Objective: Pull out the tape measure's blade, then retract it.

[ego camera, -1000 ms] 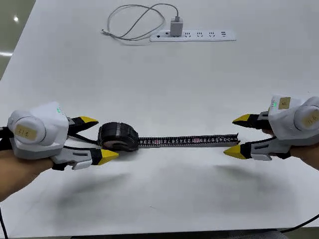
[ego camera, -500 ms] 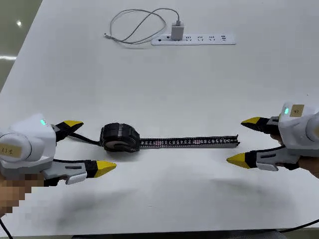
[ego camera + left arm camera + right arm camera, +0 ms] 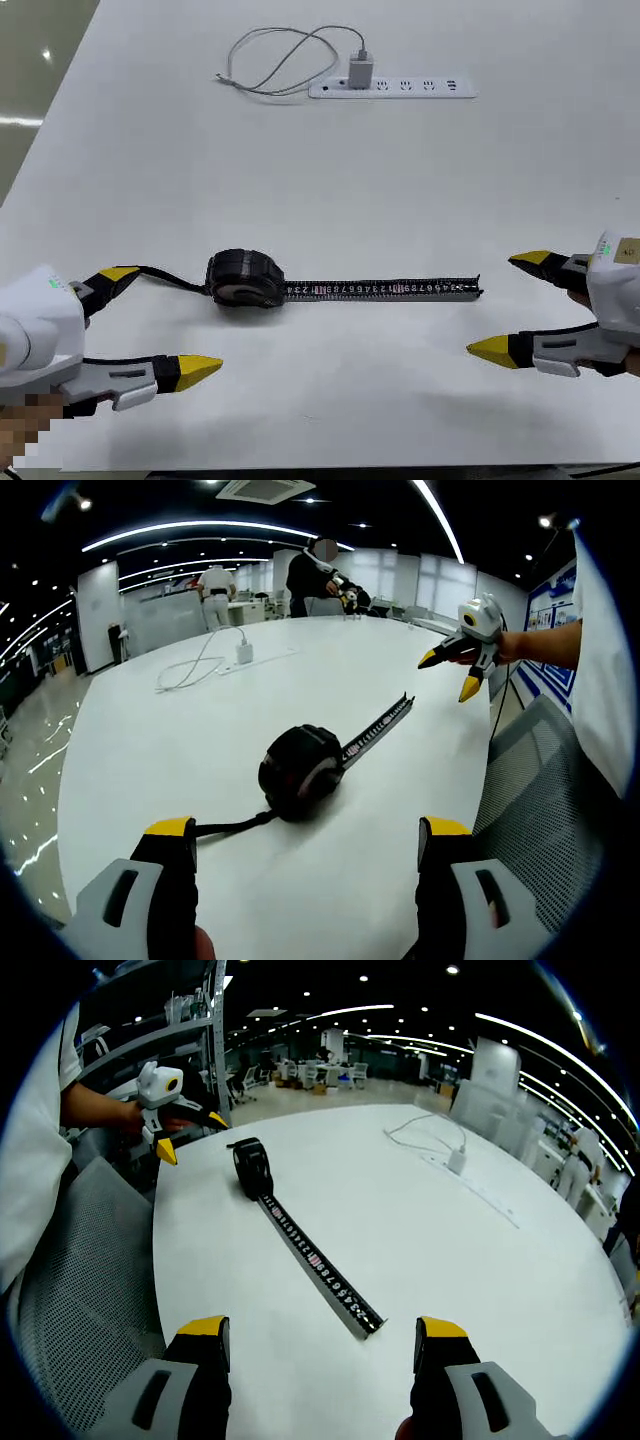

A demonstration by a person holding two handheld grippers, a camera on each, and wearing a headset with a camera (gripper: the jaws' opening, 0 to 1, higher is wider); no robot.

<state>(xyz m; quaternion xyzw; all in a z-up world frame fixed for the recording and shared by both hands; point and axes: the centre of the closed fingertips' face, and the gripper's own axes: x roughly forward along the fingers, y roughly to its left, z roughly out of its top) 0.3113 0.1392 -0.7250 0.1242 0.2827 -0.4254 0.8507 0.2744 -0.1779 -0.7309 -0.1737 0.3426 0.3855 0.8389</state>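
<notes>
The tape measure (image 3: 243, 278) lies at the centre-left of the head view on the white worktop (image 3: 330, 180). Its blade (image 3: 385, 290) is drawn out flat towards the right, ending in a small hook (image 3: 478, 289).

The left hand-held gripper (image 3: 160, 320), at the lower left, is spread wide with nothing between its jaws. The right hand-held gripper (image 3: 510, 304), at the lower right, is equally wide and empty, just beyond the hook.

The black case looks compact, hard and fairly dense, so it should sit firm when clamped across its flat sides. The blade is a thin metal strip, stiff along its length but springy. It would likely snap back fast once freed, so the hook is the sensible place to pinch it.

A black strap (image 3: 160, 275) runs from the case to the left hand-held gripper's upper jaw, but I cannot tell whether they touch. No lock button can be made out on the case, and the blade's figures are too small to read. Both hand-held grippers are cut off by the frame edges.

A power strip (image 3: 395, 88) with a cable (image 3: 280, 60) lies at the top.
</notes>
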